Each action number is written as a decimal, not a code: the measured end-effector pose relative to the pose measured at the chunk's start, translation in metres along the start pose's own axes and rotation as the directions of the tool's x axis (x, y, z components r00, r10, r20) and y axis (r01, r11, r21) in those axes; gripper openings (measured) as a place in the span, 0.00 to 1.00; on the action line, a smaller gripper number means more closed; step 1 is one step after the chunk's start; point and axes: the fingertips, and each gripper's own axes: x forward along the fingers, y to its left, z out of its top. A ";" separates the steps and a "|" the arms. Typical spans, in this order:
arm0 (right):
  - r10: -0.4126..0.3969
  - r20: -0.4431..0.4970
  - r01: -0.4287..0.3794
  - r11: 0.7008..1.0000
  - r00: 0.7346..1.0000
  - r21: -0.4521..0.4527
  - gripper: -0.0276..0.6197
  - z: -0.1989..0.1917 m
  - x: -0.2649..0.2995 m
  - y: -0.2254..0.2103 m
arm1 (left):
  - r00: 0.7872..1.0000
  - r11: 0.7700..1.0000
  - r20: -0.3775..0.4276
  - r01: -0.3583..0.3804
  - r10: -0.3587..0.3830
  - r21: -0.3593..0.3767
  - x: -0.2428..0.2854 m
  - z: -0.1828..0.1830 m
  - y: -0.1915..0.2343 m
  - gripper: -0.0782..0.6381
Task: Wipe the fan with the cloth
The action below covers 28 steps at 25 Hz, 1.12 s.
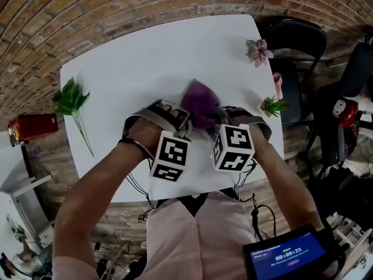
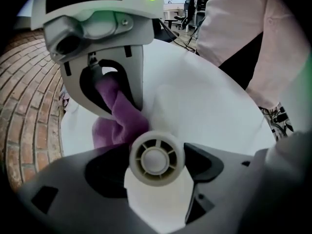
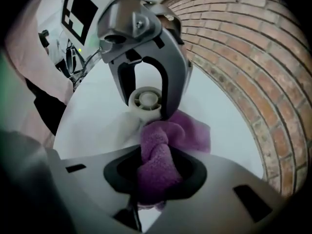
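White table (image 1: 145, 57) on a brick floor (image 1: 105, 4) lies under us, and above its near middle we hold both tools close together. Our left gripper (image 2: 157, 168) has its jaws wide and pressed on the round hub of the white fan (image 2: 156, 157). Our right gripper (image 3: 155, 179) is clamped tight on the bunched purple cloth (image 3: 157, 152), which touches the fan beside the hub.

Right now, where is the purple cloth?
In the head view the purple cloth is over the middle of the white table, clamped in the right gripper, right beside the fan held by the left gripper.
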 end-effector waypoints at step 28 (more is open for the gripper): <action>0.109 -0.008 -0.109 0.977 0.994 -0.183 0.18 -0.023 -0.013 0.048 | 0.999 0.995 -0.032 -0.011 0.008 -0.096 0.004 -0.004 0.002 0.61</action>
